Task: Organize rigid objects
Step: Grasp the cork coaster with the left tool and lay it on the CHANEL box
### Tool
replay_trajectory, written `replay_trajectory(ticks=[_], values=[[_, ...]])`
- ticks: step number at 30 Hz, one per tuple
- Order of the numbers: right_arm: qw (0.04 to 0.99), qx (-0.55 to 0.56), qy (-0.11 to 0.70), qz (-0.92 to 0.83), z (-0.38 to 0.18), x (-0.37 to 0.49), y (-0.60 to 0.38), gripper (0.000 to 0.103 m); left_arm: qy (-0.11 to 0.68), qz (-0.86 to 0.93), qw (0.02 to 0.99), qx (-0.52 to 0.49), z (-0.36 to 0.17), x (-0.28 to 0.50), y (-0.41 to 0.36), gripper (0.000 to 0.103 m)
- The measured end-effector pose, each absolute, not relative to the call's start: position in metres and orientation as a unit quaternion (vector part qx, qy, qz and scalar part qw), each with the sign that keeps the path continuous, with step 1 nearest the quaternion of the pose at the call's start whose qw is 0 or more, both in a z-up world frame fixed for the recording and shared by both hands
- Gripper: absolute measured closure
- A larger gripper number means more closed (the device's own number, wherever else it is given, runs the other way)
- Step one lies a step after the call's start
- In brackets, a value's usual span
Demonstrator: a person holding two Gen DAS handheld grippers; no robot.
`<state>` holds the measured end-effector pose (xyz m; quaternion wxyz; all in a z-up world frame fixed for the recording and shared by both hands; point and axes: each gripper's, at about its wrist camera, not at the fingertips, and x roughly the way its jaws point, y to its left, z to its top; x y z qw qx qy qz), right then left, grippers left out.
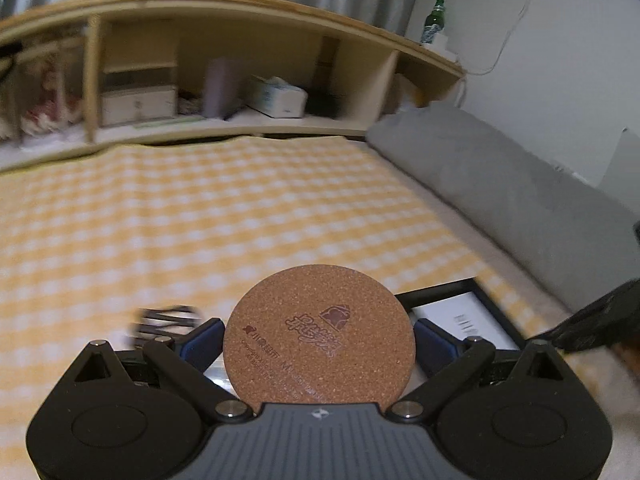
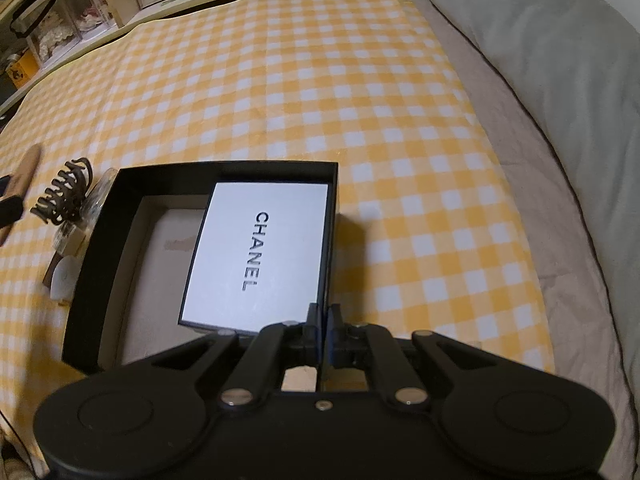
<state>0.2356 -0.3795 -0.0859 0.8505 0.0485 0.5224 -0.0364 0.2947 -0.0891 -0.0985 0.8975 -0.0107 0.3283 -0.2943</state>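
In the left wrist view my left gripper (image 1: pixel 320 338) is shut on a round cork coaster (image 1: pixel 320 320), its blue pads (image 1: pixel 206 340) pressing the disc's two edges, lifted above the yellow checked cloth (image 1: pixel 200 208). An open black box (image 2: pixel 92 264) lies on the cloth with a white lettered box (image 2: pixel 260 256) inside it on the right. My right gripper (image 2: pixel 324 316) is shut on the black box's right wall near its front corner. The coaster's edge (image 2: pixel 26 168) also shows at the far left of the right wrist view.
A dark hair claw (image 2: pixel 64 194), a clear item (image 2: pixel 94 200) and a white object (image 2: pixel 64 276) lie left of the box. A grey pillow (image 2: pixel 540 40) runs along the right side. A wooden shelf (image 1: pixel 240 4) with boxes stands behind the cloth.
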Motion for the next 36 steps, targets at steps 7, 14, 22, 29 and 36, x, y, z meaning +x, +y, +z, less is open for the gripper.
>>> replay_trajectory(ticks=[7,14,22,29,36], values=[[0.853,0.018,0.521,-0.021,-0.087,0.217,-0.367,0.099,0.357,-0.316,0.879,-0.011,-0.107,0.282,-0.167,0.004],[0.852,0.013,0.523,-0.016,-0.085,0.215,-0.362,0.098,0.395,-0.317,0.862,-0.021,-0.127,0.288,-0.227,0.004],[0.854,0.023,0.52,-0.008,-0.088,0.215,-0.364,0.098,0.411,-0.298,0.858,-0.074,-0.144,0.3,-0.249,0.003],[0.856,0.029,0.517,-0.005,-0.089,0.215,-0.365,0.098,0.421,-0.296,0.854,-0.073,-0.142,0.297,-0.243,0.002],[0.855,0.032,0.518,0.0,-0.084,0.207,-0.365,0.098,0.425,-0.294,0.851,-0.094,-0.139,0.291,-0.22,0.018]])
